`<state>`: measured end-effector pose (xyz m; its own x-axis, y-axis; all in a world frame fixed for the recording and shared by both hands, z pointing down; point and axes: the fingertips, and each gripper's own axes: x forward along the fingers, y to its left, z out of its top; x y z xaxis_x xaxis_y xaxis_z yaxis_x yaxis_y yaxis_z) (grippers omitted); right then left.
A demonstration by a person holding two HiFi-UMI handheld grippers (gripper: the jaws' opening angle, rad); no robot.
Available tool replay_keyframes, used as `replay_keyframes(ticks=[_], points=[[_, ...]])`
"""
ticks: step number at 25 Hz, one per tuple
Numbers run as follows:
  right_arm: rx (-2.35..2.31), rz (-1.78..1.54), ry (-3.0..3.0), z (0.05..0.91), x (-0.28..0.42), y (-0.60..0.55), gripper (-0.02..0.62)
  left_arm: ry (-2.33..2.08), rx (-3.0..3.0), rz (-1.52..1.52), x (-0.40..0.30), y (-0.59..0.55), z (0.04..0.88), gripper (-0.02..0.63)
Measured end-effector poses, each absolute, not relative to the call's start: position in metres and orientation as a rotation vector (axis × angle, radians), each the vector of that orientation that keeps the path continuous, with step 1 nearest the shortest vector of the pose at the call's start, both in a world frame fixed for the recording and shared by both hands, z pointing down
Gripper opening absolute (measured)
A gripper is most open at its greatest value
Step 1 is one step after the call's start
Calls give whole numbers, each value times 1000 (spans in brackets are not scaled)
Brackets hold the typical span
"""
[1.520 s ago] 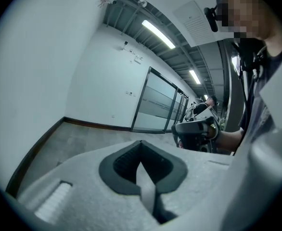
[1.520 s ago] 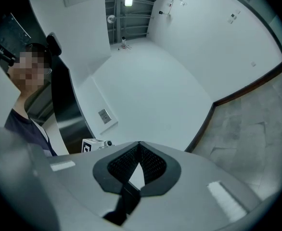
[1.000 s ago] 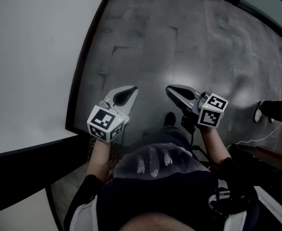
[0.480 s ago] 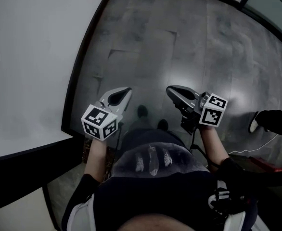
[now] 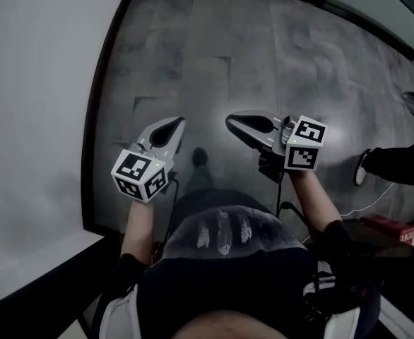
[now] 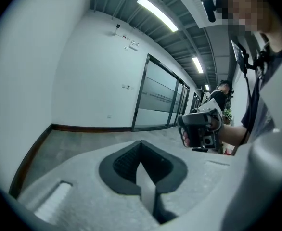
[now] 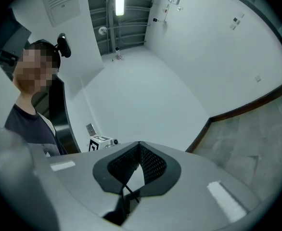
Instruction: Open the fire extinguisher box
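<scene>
Both pairs of jaws are pressed together with nothing between them. The left gripper (image 5: 181, 121) and the right gripper (image 5: 229, 123) point out over open grey floor (image 5: 263, 55), their tips near each other but apart. A dark baseboard (image 5: 99, 111) edges the white wall (image 5: 37, 83) close on the left. A second person's shoe (image 5: 362, 168) stands to the right. No view tells where the fire extinguisher box is.

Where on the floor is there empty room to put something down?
The big bare patch is the grey floor ahead of the left tongs and the right tongs, running up to the dark skirting board along the white wall on the left. The right side is crowded: someone's shoe, a white cable and a red box.
</scene>
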<state>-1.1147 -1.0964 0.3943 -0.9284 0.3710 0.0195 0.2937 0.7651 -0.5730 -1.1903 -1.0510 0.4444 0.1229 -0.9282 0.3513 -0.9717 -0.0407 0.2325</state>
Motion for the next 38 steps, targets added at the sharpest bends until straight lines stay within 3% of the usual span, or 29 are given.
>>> replay_keyframes(ticks=[9,14,25,32,38], points=[[-612,1096,-2785,372,-1252,-1127,0,-1969,1950,80,-1349,-1112,430,2],[-596,1031,-2775,380,-1302,-1135,0,-1936,1976,34,-1392,-1128,439,2],[-570,1150,-2766,394,-1292,-1227,0,-1796,2045,106,-1354,-1221,445,2],[-625,1283,-2789,349,-1251,-1368,0,-1817,2000,294,-1322,-1354,409,2],[-628,1296,-2788,381,-1248,-1383,0,-1796,2042,256,-1319,-1365,442,2]])
